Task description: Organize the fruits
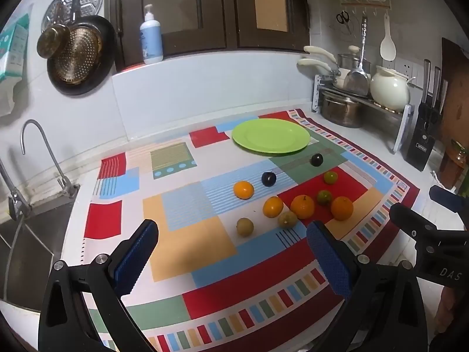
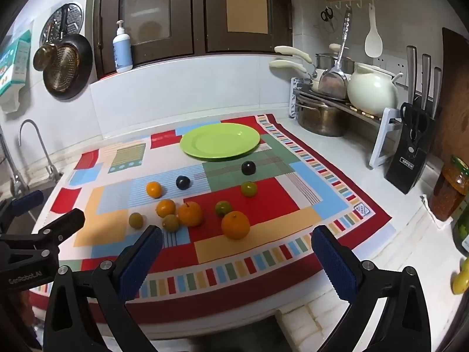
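A green plate lies bare at the back of a patchwork cloth. In front of it lie several loose fruits: oranges, two dark plums, small green ones and yellowish ones. My left gripper hovers open over the cloth's near part, short of the fruits, nothing between its blue pads. My right gripper is open too, just short of the nearest orange. Each gripper shows at the edge of the other's view.
A sink with a tap lies to the left. A rack with pots, a knife block and a jar stand at the right. Pans hang on the wall.
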Motion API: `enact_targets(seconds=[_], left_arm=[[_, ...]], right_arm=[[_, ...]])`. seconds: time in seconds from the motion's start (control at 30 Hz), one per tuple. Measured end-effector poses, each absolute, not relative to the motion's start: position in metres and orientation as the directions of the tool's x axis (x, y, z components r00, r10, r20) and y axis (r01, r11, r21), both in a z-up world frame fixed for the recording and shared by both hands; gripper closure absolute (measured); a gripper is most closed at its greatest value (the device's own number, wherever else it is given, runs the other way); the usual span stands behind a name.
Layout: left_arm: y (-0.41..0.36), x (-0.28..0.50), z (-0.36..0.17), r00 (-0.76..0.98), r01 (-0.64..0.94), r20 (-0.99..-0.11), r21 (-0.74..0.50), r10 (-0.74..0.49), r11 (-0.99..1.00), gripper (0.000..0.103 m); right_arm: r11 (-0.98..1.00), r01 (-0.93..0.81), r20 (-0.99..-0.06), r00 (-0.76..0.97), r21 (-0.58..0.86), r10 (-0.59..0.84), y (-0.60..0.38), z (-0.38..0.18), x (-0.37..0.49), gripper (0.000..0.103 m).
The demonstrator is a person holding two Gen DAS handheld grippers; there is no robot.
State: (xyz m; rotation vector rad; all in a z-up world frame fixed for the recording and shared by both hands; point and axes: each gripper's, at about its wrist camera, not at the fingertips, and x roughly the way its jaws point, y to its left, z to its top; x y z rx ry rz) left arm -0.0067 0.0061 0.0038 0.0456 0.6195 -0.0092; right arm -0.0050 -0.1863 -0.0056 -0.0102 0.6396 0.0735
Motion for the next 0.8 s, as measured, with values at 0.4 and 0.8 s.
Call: enact_targets(seconds=[0.4, 0.8], left_arm=[[0.004, -0.014, 0.011, 0.822, 0.014, -0.57, 0.058, 0.021, 0.998, 0.0], [0.006, -0.015, 0.01, 0.829, 0.023, -0.559, 0.058, 0.014, 0.998, 0.0]], right_arm=[[0.997, -0.074, -0.588, 0.806, 0.02, 0.072, -0.184, -0.008, -0.011, 0.001], [0.997, -0.078, -0.587, 0.806, 0.017, 0.073, -0.182, -0.002, -0.014, 0.001]])
